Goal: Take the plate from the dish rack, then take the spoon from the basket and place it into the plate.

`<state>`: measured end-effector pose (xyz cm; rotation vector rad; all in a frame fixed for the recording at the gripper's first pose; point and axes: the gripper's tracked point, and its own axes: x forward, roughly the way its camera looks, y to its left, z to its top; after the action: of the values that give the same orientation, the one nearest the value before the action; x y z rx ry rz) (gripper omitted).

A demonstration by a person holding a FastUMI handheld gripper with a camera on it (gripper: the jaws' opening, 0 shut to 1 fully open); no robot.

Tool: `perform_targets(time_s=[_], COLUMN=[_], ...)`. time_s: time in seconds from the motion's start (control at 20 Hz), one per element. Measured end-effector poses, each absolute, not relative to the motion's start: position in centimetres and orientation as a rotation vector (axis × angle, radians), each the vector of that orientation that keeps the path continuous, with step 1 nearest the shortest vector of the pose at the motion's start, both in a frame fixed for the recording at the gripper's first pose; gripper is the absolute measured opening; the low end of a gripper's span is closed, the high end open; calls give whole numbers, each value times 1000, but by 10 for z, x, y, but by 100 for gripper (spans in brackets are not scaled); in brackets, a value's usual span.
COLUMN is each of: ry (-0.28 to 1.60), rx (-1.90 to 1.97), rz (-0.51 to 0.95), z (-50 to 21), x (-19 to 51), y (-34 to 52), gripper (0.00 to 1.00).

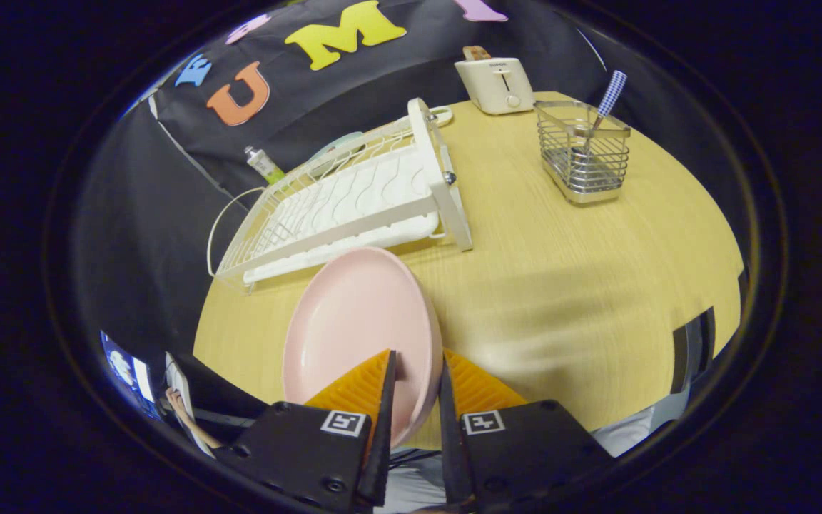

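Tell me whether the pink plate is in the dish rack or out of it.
Out. The claw is shut on the pink plate, holding it on edge over the table, in front of the dish rack.

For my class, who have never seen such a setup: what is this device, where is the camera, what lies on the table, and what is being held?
This is a handheld two-finger gripper that a person carries; the camera rides on it and looks forward along the fingers. The fingers are clamped on the rim of a pink plate, held above a wooden table. Just beyond the plate stands a white dish rack. Further off are a wire basket holding a spoon with a checked handle, and a cream toaster.
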<state>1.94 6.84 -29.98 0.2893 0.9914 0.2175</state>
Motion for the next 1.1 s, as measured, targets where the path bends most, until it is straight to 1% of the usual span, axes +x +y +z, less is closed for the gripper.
perform_targets(time_s=[0.15,0.25,0.3,0.5,0.55,0.6,0.7,0.75,0.85,1.05,1.1], ry=[943,920,918,838,819,793,748,731,693,601,570], rx=[261,263,279,342,344,352,337,324,287,199,180], rz=[172,169,184,164,157,140,122,126,125,147,150], z=[-298,-296,-295,-280,-276,-272,-263,-259,-252,-229,-222], x=[30,34,32,47,51,53,59,61,66,78,81], y=[55,48,50,32,26,19,6,3,-6,-16,-18], gripper=[39,37,37,49,61,66,72,82,89,96,96])
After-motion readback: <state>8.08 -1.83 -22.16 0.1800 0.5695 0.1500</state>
